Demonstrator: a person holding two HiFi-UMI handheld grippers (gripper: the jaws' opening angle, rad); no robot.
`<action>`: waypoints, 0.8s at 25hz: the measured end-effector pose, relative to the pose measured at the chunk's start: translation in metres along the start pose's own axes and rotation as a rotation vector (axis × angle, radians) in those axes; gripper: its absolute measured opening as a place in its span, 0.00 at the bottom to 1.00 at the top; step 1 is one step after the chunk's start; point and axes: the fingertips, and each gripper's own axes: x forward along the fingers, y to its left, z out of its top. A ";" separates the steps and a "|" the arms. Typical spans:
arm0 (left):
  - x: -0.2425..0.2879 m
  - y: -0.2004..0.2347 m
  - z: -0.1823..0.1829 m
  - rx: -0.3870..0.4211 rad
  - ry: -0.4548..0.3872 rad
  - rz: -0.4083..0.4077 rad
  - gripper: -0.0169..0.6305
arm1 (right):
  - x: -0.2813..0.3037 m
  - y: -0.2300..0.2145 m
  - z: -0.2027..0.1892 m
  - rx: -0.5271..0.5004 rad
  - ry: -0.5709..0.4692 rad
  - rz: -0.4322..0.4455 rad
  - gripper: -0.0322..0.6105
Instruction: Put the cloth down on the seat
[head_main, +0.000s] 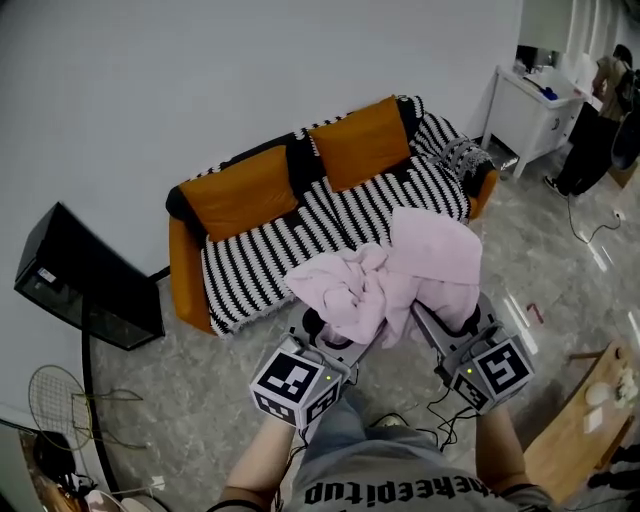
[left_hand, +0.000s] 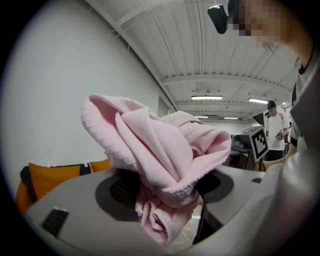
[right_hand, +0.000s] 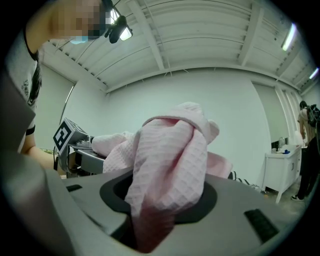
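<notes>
- Pink waffle-weave cloth (head_main: 400, 275) is bunched in a loose heap between my two tools. It is up in their grip on the near side of the sofa, not lying on the seat.
- Left gripper (left_hand: 165, 202) is clamped on a crumpled fold. In its own view the fabric is wedged between the jaws, and the rest piles up and spills over them.
- Right gripper (right_hand: 157, 210) is pinching a second fold. A thick pink rope of cloth drops down into the gap between its jaws and fills it.
- Both grippers tilt upward. I can see white ceiling beams behind the cloth in both gripper views.
- Beyond the cloth stands the orange sofa with a black-and-white striped cover (head_main: 260, 265). Two orange cushions (head_main: 240, 190) lean against its back.
- A black box-shaped unit (head_main: 85, 280) stands to the left of the sofa.
- A white cabinet (head_main: 525, 110) stands at the far right, against the wall.
</notes>
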 end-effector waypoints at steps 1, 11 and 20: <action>0.004 0.007 0.001 0.000 -0.002 -0.005 0.55 | 0.006 -0.003 0.000 -0.001 0.001 -0.006 0.35; 0.045 0.109 0.018 0.012 -0.011 -0.063 0.55 | 0.109 -0.034 0.008 -0.001 0.013 -0.064 0.35; 0.051 0.151 0.025 0.036 -0.011 -0.036 0.55 | 0.153 -0.037 0.013 -0.004 -0.011 -0.040 0.35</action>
